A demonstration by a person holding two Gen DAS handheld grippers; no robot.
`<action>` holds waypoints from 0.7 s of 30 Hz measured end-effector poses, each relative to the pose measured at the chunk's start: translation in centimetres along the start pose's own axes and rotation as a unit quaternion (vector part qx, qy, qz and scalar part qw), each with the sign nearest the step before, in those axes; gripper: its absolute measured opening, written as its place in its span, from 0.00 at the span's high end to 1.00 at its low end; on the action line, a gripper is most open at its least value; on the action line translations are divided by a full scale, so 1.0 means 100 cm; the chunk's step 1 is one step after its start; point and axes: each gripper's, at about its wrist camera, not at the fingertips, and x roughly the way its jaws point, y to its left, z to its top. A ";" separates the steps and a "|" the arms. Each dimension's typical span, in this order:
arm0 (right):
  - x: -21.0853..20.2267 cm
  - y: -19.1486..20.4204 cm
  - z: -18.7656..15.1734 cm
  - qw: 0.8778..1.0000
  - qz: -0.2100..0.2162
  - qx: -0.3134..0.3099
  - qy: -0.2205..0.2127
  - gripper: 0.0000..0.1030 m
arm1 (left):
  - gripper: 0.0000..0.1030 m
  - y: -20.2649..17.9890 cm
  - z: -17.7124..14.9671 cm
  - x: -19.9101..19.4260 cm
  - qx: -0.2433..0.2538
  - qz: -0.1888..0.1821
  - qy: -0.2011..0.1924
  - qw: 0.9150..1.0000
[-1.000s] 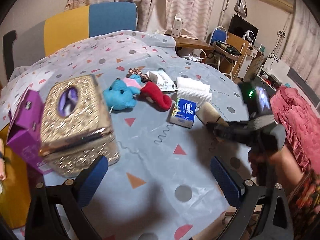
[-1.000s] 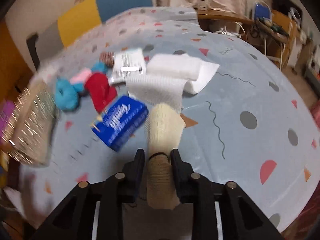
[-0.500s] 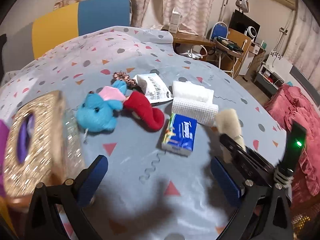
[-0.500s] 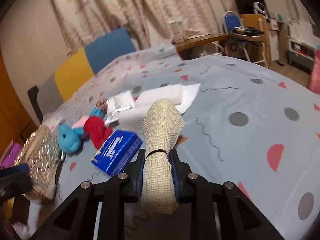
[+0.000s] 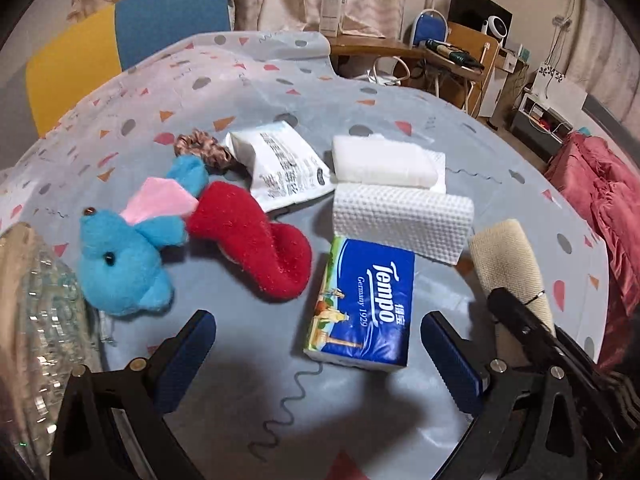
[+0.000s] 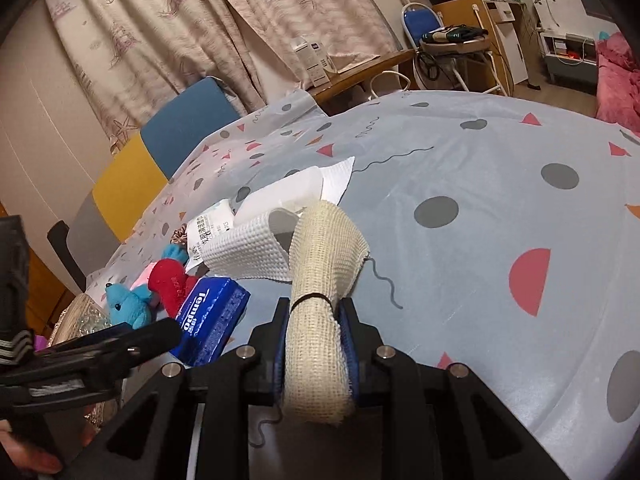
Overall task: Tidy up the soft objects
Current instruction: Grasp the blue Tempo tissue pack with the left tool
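The right claw is clamped on a rolled beige mesh cloth, held just above the bench. The left claw gapes wide with nothing in it, over the blue tissue pack. The blue plush, red plush, white waffle cloth and folded white towel lie loosely clustered, so most of the sorting looks undone

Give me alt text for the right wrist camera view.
The right gripper has its jaws shut on a rolled beige mesh cloth above a grey patterned tablecloth. To the left lie a blue Tempo tissue pack, red and blue plush toys and white cloths.
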 end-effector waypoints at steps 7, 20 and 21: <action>0.000 0.000 -0.001 1.000 -0.002 -0.006 0.000 0.78 | 0.45 -0.011 -0.005 0.020 0.027 -0.025 0.022 0.999; 0.000 0.002 -0.003 1.000 -0.011 -0.014 0.000 0.78 | 0.49 0.001 -0.040 -0.042 0.029 -0.041 -0.023 0.998; 0.000 0.003 -0.003 1.000 -0.014 -0.017 0.000 0.78 | 0.49 0.001 -0.046 -0.049 0.031 -0.044 -0.029 0.998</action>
